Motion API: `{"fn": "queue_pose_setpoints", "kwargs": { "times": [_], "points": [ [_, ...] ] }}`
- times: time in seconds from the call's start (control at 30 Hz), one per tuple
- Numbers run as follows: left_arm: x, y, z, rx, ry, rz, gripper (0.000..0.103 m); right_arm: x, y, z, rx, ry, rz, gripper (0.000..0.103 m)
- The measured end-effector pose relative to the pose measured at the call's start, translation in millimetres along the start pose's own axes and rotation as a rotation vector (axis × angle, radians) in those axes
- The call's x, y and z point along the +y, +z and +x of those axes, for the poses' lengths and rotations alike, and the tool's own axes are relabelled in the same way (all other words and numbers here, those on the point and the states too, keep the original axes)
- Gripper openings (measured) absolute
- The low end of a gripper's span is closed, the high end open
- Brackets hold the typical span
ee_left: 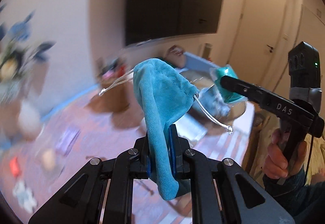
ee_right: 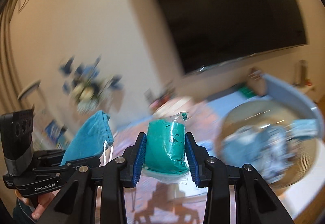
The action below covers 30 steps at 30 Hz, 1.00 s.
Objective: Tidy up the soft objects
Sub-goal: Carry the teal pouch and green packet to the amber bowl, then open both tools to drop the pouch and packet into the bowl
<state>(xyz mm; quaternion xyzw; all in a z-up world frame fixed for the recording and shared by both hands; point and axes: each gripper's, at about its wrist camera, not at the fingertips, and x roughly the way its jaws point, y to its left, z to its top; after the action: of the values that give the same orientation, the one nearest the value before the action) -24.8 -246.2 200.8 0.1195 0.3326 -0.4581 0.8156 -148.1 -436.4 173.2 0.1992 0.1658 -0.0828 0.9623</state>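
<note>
Above the desk [ee_right: 203, 106], the left gripper [ee_left: 159, 142] clamps a blue pouch [ee_left: 160, 91]; the right gripper [ee_right: 165, 154] grips a bagged teal lump [ee_right: 166, 142] near a bowl [ee_right: 233, 122].

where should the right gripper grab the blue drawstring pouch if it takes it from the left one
Judging by its pose, the gathered mouth of the blue drawstring pouch, approached from above: the left gripper clamps its lower half, leaving that end free. The right gripper must first drop the teal bag.

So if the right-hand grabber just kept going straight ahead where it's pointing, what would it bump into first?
Probably nothing close. The right gripper, clamped on the bagged teal lump, points over the blurred patterned tabletop toward the far wall; the bowl sits off to its right. Depth is unclear.
</note>
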Motion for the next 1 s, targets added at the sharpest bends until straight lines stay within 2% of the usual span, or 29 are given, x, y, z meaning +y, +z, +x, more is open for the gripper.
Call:
{"fn": "queue_pose_setpoints", "kwargs": {
  "times": [0.1,0.17,0.33,0.5,0.57,0.6,0.63,0.67,0.7,0.8,0.83,0.9,1.0],
  "points": [
    [-27.1,28.5,29.1,0.005,-0.06,0.021,0.011,-45.9,22.4,-20.9,-0.059,-0.086,0.077,0.037],
    [-44.3,42.4,51.1,0.012,-0.095,0.033,0.011,-72.2,32.5,-24.9,-0.068,-0.134,0.132,0.037],
    [-78.2,60.4,104.8,0.061,-0.132,0.045,0.011,-127.1,41.4,-13.1,-0.029,-0.214,0.243,0.037],
    [-96.7,65.3,147.8,0.103,-0.12,0.065,0.011,-154.0,37.5,8.3,0.027,-0.267,0.287,0.038],
    [-99.8,66.9,159.0,0.121,-0.12,0.06,0.013,-164.6,33.8,15.0,0.06,-0.315,0.293,0.038],
    [-100.2,66.3,166.6,0.146,-0.138,0.047,0.017,-168.1,32.0,18.1,0.076,-0.338,0.29,0.038],
    [-99.2,65.9,173.9,0.179,-0.159,0.029,0.032,-171.6,30.4,23.4,0.102,-0.35,0.288,0.042],
    [-98.1,65.2,178.3,0.196,-0.167,0.015,0.037,-176.2,28.0,24.4,0.115,-0.344,0.294,0.052],
    [-98.0,63.0,179.8,0.191,-0.167,0.013,0.038,-178.7,26.0,24.8,0.119,-0.332,0.305,0.054],
    [-100.9,58.5,177.1,0.17,-0.124,0.045,0.05,-181.0,22.0,20.4,0.116,-0.32,0.311,0.055],
    [-100.9,58.0,175.2,0.17,-0.125,0.045,0.062,-180.8,21.3,18.4,0.116,-0.321,0.311,0.055],
    [-97.6,57.4,170.3,0.158,-0.158,0.016,0.074,-179.4,20.4,14.3,0.113,-0.309,0.317,0.055],
    [-86.2,56.1,155.0,0.142,-0.196,-0.033,0.075,-172.8,20.3,7.9,0.101,-0.299,0.312,0.055]
  ]
}}
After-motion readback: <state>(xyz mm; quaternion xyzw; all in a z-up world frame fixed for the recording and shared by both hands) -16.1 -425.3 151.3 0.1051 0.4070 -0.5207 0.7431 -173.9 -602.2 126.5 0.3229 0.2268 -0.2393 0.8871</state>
